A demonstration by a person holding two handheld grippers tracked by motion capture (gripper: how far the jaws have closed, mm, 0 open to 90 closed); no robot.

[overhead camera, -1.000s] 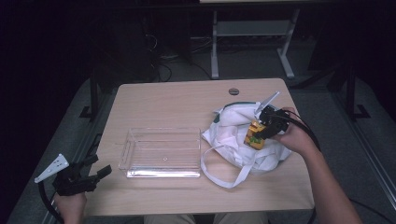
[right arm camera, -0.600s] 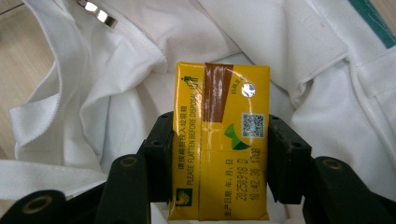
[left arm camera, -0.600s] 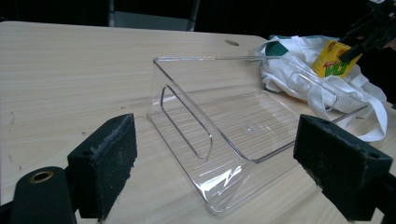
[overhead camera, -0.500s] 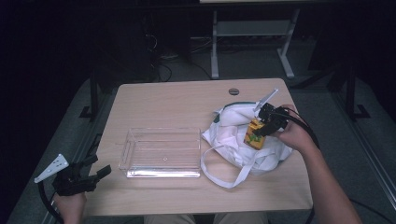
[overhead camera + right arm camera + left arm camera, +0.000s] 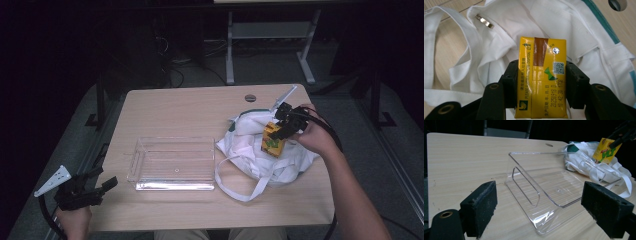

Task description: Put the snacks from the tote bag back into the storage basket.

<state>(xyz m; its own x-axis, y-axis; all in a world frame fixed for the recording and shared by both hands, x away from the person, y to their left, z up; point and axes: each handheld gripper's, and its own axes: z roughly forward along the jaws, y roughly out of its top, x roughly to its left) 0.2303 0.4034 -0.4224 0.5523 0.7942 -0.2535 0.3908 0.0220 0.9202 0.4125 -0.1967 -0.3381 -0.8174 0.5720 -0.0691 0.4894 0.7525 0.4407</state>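
Here, a yellow drink carton (image 5: 541, 77) is pinched between the jaws of the right gripper (image 5: 281, 128), whose pads have just been closing onto its two sides. The carton is held over the crumpled white cloth bag (image 5: 260, 155) (a zip pull is seen near one strap) at the right of the wooden table (image 5: 195, 107). The left gripper (image 5: 102, 187) is held at the table's near left corner, jaws spread with nothing between them, facing the clear plastic tray (image 5: 554, 187).
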